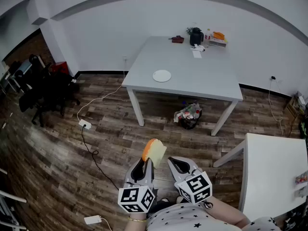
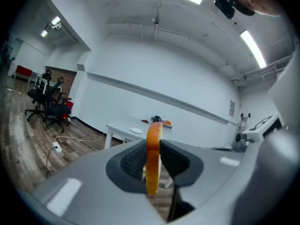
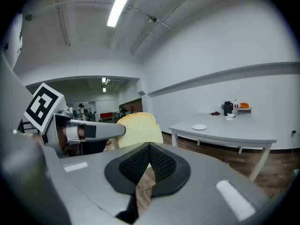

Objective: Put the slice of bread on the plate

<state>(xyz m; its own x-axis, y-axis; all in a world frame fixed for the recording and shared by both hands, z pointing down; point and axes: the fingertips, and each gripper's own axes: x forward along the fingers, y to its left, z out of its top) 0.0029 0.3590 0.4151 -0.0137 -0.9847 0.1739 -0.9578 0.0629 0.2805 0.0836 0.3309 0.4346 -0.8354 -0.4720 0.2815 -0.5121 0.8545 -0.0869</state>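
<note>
A slice of bread (image 1: 154, 151) with an orange-brown crust stands on edge between the pads of my left gripper (image 1: 147, 162), which is shut on it. In the left gripper view the bread (image 2: 153, 149) shows edge-on between the dark pads (image 2: 133, 161). My right gripper (image 1: 177, 164) hangs beside it on the right, shut and holding nothing; from the right gripper view the slice (image 3: 138, 129) shows its pale face beyond the closed right gripper (image 3: 149, 157). The white plate (image 1: 161, 75) lies on the near side of a grey table (image 1: 202, 76) far ahead, across the wooden floor.
A black jug (image 1: 196, 36) and small items sit at the table's far edge. A bag of rubbish (image 1: 188, 115) lies under the table. A power strip with cables (image 1: 84, 124) lies on the floor left. Office chairs (image 1: 43, 90) stand far left. Another white table (image 1: 269, 177) is near right.
</note>
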